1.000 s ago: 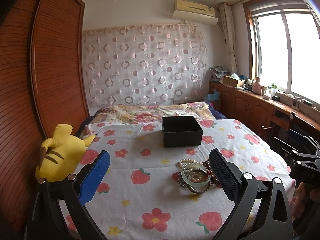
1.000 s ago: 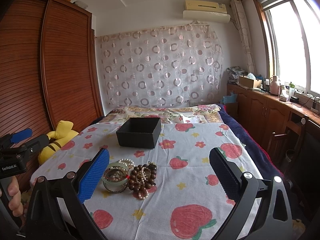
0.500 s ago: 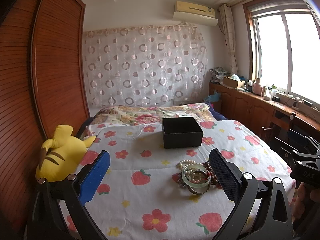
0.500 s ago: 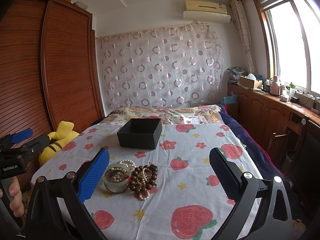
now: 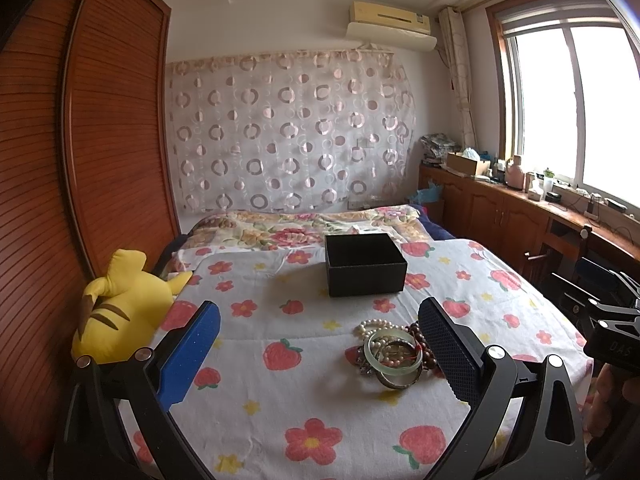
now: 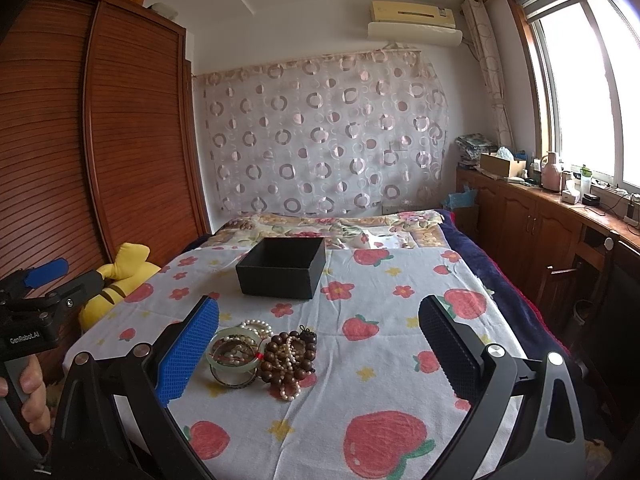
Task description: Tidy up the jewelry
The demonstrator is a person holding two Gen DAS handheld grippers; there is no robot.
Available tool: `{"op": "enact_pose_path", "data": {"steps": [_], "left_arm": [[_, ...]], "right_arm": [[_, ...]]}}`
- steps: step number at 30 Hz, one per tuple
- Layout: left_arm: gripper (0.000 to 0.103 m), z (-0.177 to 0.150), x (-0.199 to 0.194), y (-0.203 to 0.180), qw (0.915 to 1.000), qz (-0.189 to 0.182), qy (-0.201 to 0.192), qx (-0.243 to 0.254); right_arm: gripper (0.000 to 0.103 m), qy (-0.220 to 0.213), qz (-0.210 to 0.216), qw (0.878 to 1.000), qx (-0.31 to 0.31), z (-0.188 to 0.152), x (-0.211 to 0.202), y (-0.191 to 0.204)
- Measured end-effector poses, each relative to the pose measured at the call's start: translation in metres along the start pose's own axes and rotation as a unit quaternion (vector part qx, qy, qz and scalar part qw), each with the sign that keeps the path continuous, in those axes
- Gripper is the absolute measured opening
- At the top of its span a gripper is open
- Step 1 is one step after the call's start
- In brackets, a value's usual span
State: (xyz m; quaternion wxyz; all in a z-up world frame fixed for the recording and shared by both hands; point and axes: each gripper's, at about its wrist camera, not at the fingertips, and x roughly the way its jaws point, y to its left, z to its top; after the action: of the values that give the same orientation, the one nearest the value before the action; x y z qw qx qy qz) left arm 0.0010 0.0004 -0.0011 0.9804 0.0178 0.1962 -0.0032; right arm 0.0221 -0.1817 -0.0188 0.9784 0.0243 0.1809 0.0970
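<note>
I am holding the left tool [image 5: 320, 354] and right tool [image 6: 318, 354] wide apart, gripping nothing. The jewelry pile [image 5: 394, 352] is lying on the bed [image 5: 280, 320], at 6 o'clock from the open black box [image 5: 365, 265].

Daylight from blown-out window [image 5: 576, 108] — sharp, fisheye-bent edges

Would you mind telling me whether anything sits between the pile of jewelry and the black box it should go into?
Nothing visible does. The jewelry pile lies on the bedsheet nearer the cameras, the open black box farther back, with only bare flowered sheet between them. Both grippers, left and right, are open and empty.
</note>
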Motion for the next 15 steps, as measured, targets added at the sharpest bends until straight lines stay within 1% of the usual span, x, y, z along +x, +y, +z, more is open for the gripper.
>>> {"op": "enact_pose_path", "data": {"steps": [15], "left_arm": [[0.096,0.0002,-0.0013,0.0,1.0,0.0,0.0,0.0]], "right_arm": [[0.101,0.002,0.001,1.0,0.0,-0.0015,0.0013,-0.0009]]}}
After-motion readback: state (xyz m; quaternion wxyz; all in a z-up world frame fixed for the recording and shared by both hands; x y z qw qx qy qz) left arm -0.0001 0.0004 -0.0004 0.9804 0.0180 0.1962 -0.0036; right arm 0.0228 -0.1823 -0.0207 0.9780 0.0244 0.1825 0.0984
